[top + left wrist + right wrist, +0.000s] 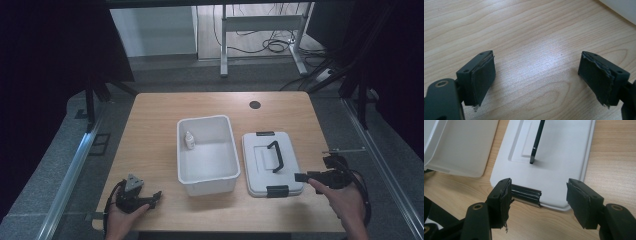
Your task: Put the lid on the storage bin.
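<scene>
A white open box stands mid-table with a small white bottle inside at its left wall. Its white lid lies flat to the right, black handle up, a black clasp at the near edge. My right gripper is open just right of the lid's near corner; in the right gripper view its jaws straddle the clasp and the lid. My left gripper rests open near the front left; its jaws hold nothing over bare wood.
The wooden table has a dark cable hole at the back. Beyond it stand a desk frame and cables on the floor. The box's corner edges into the left gripper view.
</scene>
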